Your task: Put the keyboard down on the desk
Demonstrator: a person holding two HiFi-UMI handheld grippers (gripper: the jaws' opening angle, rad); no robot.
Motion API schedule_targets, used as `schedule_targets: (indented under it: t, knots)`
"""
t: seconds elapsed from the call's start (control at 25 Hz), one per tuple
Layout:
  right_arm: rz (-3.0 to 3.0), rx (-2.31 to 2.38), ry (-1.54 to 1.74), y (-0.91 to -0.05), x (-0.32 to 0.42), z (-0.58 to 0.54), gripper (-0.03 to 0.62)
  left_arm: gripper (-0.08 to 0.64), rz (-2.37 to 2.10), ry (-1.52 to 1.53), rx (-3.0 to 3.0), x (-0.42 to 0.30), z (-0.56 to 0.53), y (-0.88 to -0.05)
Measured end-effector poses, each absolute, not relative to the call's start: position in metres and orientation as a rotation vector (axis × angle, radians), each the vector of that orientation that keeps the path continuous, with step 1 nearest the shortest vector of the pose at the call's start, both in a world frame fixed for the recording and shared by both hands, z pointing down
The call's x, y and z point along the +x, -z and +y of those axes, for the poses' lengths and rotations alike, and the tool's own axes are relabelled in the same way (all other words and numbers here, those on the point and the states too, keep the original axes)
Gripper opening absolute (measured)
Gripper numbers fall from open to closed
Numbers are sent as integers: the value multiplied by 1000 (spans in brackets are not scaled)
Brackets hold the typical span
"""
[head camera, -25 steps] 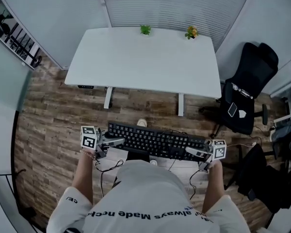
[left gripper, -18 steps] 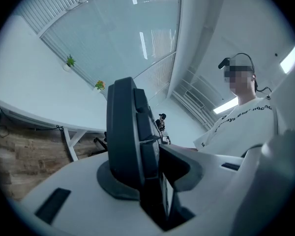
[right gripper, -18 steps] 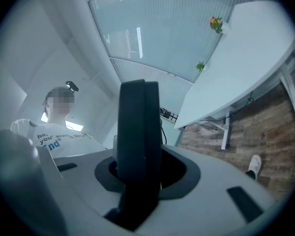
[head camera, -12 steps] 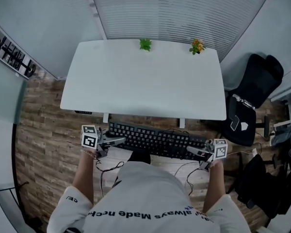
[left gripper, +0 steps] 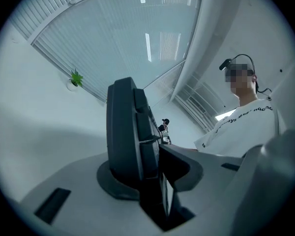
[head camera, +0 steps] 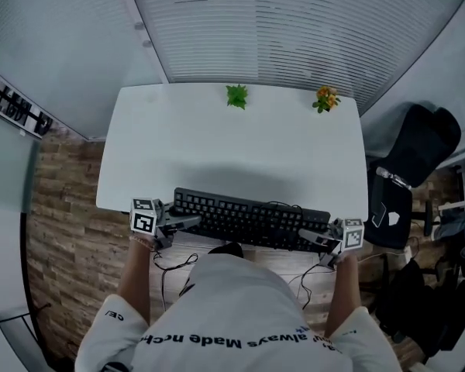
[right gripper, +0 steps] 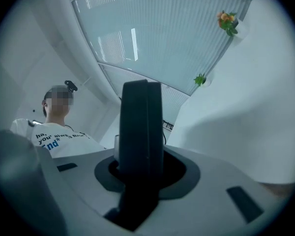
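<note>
A black keyboard (head camera: 248,219) hangs level over the near edge of the white desk (head camera: 217,142), casting a shadow on it. My left gripper (head camera: 187,222) is shut on its left end and my right gripper (head camera: 308,237) on its right end. In the left gripper view the keyboard's end (left gripper: 130,141) stands edge-on between the jaws, which press on it. The right gripper view shows the other end (right gripper: 140,132) clamped the same way. A cable (head camera: 291,208) runs off the keyboard's far edge.
Two small potted plants, a green one (head camera: 236,96) and an orange-flowered one (head camera: 325,98), stand at the desk's far edge. A black office chair (head camera: 407,184) is to the right. Slatted blinds (head camera: 294,29) lie behind the desk. Wood floor (head camera: 62,200) is to the left.
Both grippers have carried the keyboard forward from over the floor to over the desk's near edge. The desk has come closer in view. The grip on both ends is unchanged.
</note>
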State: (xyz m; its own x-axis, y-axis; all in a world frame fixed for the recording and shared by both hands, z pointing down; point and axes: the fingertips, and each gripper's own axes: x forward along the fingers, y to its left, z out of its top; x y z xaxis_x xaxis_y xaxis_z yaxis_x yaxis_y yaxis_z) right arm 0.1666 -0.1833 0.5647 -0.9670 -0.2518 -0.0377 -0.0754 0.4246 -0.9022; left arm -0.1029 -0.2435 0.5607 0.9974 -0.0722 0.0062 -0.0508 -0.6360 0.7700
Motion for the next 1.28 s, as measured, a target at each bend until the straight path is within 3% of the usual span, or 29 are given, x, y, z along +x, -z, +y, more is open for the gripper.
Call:
schedule_targets:
  t: [0.68,1.28]
  knots:
    - [2593,-598,1480,-581,167,-284,146,146,-138,28,2171,-107,-339,-586]
    - [2627,-1318,1536,-675,191,-362,383,335,-674,-169,2145,-112,-410,-664]
